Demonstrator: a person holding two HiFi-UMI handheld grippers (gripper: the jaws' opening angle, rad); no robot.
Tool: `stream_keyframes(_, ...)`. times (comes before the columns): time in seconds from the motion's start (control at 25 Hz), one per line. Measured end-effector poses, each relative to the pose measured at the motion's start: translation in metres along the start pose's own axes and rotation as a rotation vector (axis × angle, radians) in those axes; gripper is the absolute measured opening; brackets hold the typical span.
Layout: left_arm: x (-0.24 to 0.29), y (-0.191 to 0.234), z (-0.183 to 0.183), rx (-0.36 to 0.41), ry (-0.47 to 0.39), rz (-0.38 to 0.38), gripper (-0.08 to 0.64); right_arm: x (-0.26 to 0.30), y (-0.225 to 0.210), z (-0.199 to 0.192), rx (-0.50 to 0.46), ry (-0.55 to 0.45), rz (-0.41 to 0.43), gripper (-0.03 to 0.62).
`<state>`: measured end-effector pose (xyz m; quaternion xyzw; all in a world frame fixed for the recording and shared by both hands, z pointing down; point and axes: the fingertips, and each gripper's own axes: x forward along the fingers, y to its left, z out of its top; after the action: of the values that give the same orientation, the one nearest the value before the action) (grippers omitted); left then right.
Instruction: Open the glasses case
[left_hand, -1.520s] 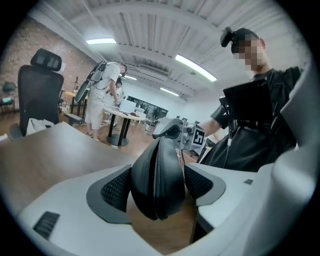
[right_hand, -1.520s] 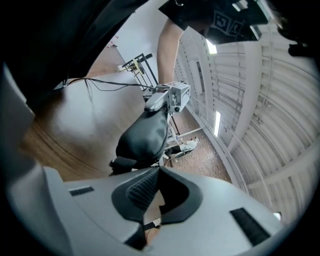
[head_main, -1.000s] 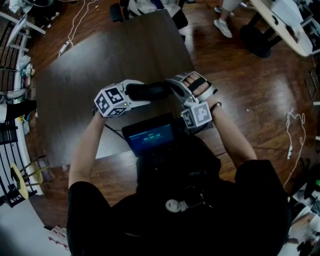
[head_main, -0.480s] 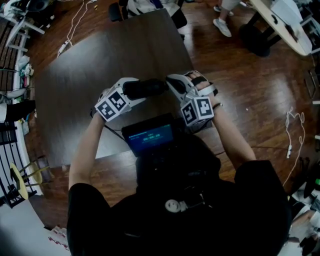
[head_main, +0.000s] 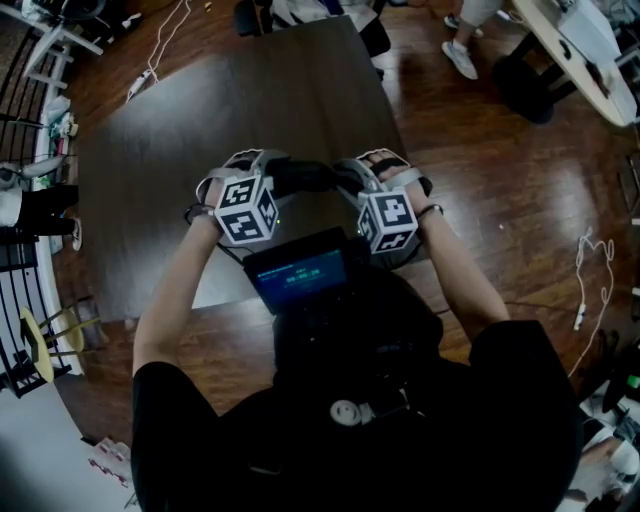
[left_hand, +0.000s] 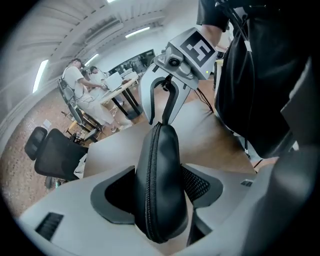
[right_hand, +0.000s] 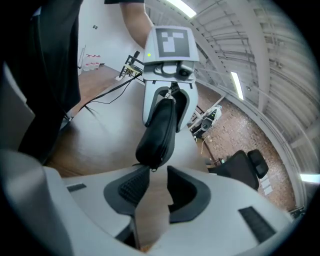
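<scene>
Glasses case (head_main: 300, 178), head view: black, elongated, held level in the air over the dark brown table (head_main: 200, 110), bridging the two grippers. Left forearm (head_main: 175, 290) and right forearm (head_main: 465, 275) are bare and angle in from below, with wrists bent so the tools face each other end to end. Left cube (head_main: 247, 210) and right cube (head_main: 388, 222) face the camera. Left gripper (head_main: 268, 175) is on the case's left end, right gripper (head_main: 348, 176) at its right end. Right hand (head_main: 395, 168) is strapped in, fingers curled over the handle. A lit screen (head_main: 297, 272) sits at the person's chest, just below the cubes. Left gripper view: left gripper (left_hand: 159, 192) is clamped on the case (left_hand: 162, 150), dark pads on both flanks, the mesh-textured pad (left_hand: 195, 184) on the right one. Shell is smooth, matte, leather-like, a rounded pod shape, with a zipper (left_hand: 148, 190) running up the seam. Its far tip sits by the curved white fingers of the right gripper (left_hand: 164, 107). Right gripper view: right gripper (right_hand: 154, 187) is spread and its jaws have just been opening. The pads grip nothing, and the table (right_hand: 150, 215) shows in the gap. The case's (right_hand: 159, 127) near tip and zipper pull (right_hand: 152, 169) hang at the mouth of the pads, unpressed. The far end is pinched in the white plastic left gripper (right_hand: 167, 102).
</scene>
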<state>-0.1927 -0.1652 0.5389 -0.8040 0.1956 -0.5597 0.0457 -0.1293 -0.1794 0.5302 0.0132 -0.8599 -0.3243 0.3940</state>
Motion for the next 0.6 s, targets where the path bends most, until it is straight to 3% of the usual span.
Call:
stream_keyframes(0.16,0.001,0.004,0.000,0.086,0.075,0.024,0.282,0.012,0.005,-0.004,-0.014,0.029,0.037,0.133)
stream_keyframes(0.24,0.001,0.004,0.002,0.081,0.079,0.025,0.282,0.015,0.007,-0.006,-0.028,0.046,0.044,0.069)
stream_keyframes(0.32,0.001,0.002,0.001,0.065,0.078,0.017,0.282,0.015,0.008,-0.005,-0.005,0.040,0.046,0.053)
stream_keyframes(0.48,-0.002,0.000,0.002,-0.033,0.019,0.005,0.281,0.012,0.003,-0.003,0.007,0.039,0.000,0.048)
stream_keyframes(0.6,-0.003,-0.002,0.008,-0.168,-0.079,-0.006,0.278,0.011,-0.001,-0.006,0.037,0.045,-0.019,0.046)
